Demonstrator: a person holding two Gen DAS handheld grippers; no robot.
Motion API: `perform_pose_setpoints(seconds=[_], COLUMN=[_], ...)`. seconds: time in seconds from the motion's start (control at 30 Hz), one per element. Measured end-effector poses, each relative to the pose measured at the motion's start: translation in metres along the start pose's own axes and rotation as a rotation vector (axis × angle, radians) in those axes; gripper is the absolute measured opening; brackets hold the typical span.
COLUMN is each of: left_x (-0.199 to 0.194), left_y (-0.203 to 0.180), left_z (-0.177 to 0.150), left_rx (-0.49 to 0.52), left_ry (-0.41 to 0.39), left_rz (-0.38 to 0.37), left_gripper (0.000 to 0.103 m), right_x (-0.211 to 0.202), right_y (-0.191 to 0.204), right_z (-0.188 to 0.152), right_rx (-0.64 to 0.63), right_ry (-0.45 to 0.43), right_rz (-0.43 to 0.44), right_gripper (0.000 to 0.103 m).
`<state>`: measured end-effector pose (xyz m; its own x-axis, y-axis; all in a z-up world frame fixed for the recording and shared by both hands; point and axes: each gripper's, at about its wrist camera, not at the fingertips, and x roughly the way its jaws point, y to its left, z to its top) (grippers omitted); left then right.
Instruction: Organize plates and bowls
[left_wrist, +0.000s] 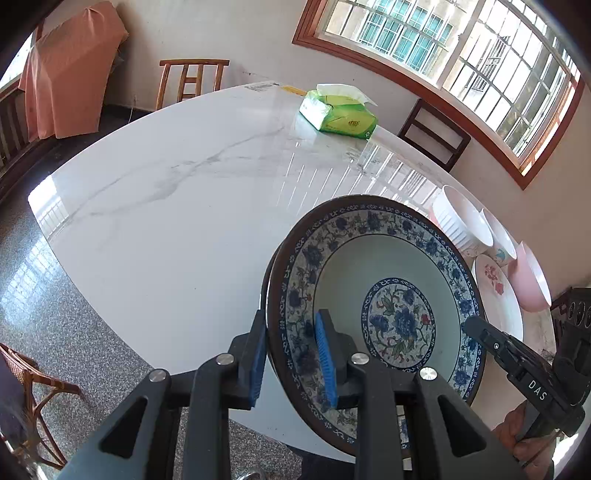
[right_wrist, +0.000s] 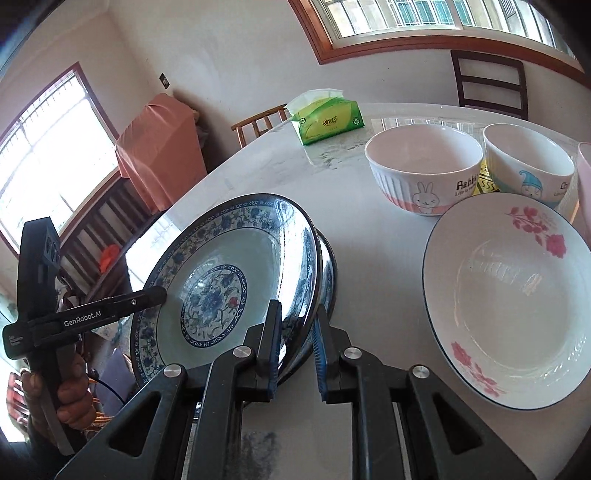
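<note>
Dining room around a white marbled surface

A green tissue pack lies at the far side of the surface, a tissue sticking out of its top. A light wooden chair and a dark chair stand beyond it, an orange cloth-draped object by the wall, and a barred window above.

White marbled surface: green tissue pack at far end; rabbit bowl, 2nd cartoon bowl, pink-flower plate grouped near the edge.
</note>
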<state>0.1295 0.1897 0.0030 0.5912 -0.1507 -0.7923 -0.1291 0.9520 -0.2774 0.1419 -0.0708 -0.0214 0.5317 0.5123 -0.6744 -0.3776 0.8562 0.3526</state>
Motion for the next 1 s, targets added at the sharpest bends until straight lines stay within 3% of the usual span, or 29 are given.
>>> perform_pose_setpoints(seconds=[0.37,0.57,0.8,1.0], left_x=[0.007,0.015,-0.003,-0.007], left_y=[0.005,0.01,-0.01,-0.013], left_z=[0.0,-0.004,-0.006,-0.011], left_rx=[-0.001,-0.029,0.078,0.082], left_ry=[-0.002,0.017,-0.105,-0.109], left_rz=[0.011,-0.002,0.102,0.121], left_gripper=[0.026,0.026,0.026,0.026], right_x=[0.008,0.011,0.013,0.016], right_y=[0.011,0.026,0.035,0.042], right_z=[-0.007,-0.011,-0.011,-0.009], right_rx=[-0.044,-0.134,-0.178,-0.216], right_ry=[-0.006,-0.038,-0.054,-0.06], right_rz=[-0.041,-0.107,-0.174,-0.234], right_gripper=[0.018,0.023,0.029,0.044])
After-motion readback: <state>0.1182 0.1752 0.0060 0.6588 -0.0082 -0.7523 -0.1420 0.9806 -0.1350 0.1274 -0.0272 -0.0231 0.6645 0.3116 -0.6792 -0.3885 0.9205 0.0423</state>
